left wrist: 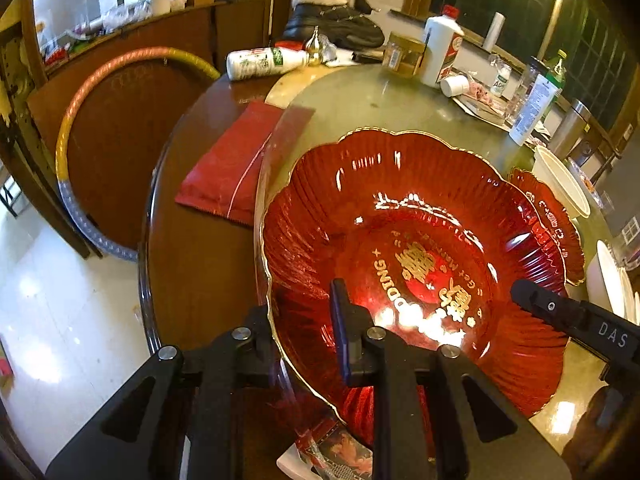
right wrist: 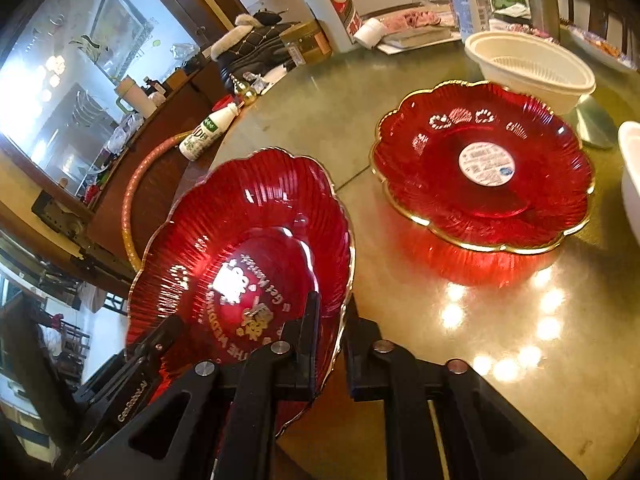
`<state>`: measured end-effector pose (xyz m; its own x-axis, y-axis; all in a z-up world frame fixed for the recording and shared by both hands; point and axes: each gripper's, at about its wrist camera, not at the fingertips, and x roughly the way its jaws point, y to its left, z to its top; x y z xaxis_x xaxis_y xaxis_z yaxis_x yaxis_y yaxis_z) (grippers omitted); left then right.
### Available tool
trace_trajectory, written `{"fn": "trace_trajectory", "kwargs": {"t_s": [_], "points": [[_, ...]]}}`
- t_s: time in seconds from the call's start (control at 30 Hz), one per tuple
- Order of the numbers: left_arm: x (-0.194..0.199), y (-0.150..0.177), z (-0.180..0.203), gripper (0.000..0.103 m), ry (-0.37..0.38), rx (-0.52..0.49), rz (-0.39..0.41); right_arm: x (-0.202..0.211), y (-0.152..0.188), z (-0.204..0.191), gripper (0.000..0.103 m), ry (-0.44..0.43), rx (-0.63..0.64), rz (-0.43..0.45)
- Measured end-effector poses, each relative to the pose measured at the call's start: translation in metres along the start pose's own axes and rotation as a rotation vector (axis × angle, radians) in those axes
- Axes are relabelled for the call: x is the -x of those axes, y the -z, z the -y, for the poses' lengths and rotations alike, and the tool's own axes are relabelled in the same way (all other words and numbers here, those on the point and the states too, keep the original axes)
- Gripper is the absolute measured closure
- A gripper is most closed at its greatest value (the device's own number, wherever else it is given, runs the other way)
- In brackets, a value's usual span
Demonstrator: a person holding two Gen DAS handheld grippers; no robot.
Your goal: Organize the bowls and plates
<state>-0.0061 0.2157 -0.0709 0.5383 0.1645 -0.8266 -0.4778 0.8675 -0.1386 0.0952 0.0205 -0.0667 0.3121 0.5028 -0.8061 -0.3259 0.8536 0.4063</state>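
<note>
We note both grippers clamped on one red scalloped plate (right wrist: pixel 256 240), tilted above the table's glass turntable (right wrist: pixel 400 320): left gripper (left wrist: pixel 304 332) on its near rim; right gripper (right wrist: pixel 332 344) on the opposite rim. A second red plate (right wrist: pixel 484 168) lies flat well apart, just beside a white bowl (right wrist: pixel 532 68).

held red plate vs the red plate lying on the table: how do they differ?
The held red scalloped glass plate is tilted, both grippers clamping its rim: left gripper, right gripper. The second red scalloped glass plate lies flat on the glass tabletop, ungripped. The held one shows gold lettering at its centre; the resting one has a round white sticker. Both are red, ribbed, gold-rimmed.
</note>
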Motion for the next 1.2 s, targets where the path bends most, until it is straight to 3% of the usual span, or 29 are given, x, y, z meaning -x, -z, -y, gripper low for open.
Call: {"fn": "trace_trajectory", "kwargs": {"t_s": [0.07, 0.2, 0.23, 0.37, 0.53, 0.6, 0.7, 0.8, 1.0, 1.2], "points": [[0.003, -0.001, -0.003, 0.084, 0.001, 0.01, 0.005, 0.0, 0.0, 0.001, 0.085, 0.0, 0.002, -0.004], [0.017, -0.005, -0.011, 0.056, -0.006, 0.038, 0.036, 0.013, 0.001, 0.009, 0.056, -0.019, -0.013, 0.025], [0.022, -0.007, -0.012, 0.05, -0.008, 0.049, 0.054, 0.018, 0.002, 0.011, 0.055, -0.022, -0.018, 0.039], [0.045, -0.023, -0.01, 0.044, 0.033, 0.077, 0.106, 0.047, 0.0, 0.026, 0.052, -0.049, -0.047, 0.101], [0.063, -0.055, 0.046, 0.028, 0.16, -0.029, 0.105, 0.08, -0.005, 0.067, 0.04, -0.053, -0.139, 0.18], [0.057, -0.07, 0.082, 0.026, 0.223, -0.104, 0.064, 0.081, -0.011, 0.083, 0.04, -0.049, -0.178, 0.177], [0.03, -0.088, 0.138, 0.026, 0.245, -0.219, -0.04, 0.077, -0.019, 0.11, 0.04, -0.067, -0.26, 0.157], [-0.003, -0.097, 0.177, 0.026, 0.24, -0.272, -0.132, 0.069, -0.024, 0.132, 0.04, -0.063, -0.32, 0.137], [-0.048, -0.103, 0.218, 0.026, 0.216, -0.323, -0.21, 0.056, -0.041, 0.152, 0.04, -0.066, -0.36, 0.12], [-0.074, -0.101, 0.227, 0.026, 0.225, -0.318, -0.291, 0.048, -0.051, 0.156, 0.04, -0.049, -0.363, 0.122]]}}
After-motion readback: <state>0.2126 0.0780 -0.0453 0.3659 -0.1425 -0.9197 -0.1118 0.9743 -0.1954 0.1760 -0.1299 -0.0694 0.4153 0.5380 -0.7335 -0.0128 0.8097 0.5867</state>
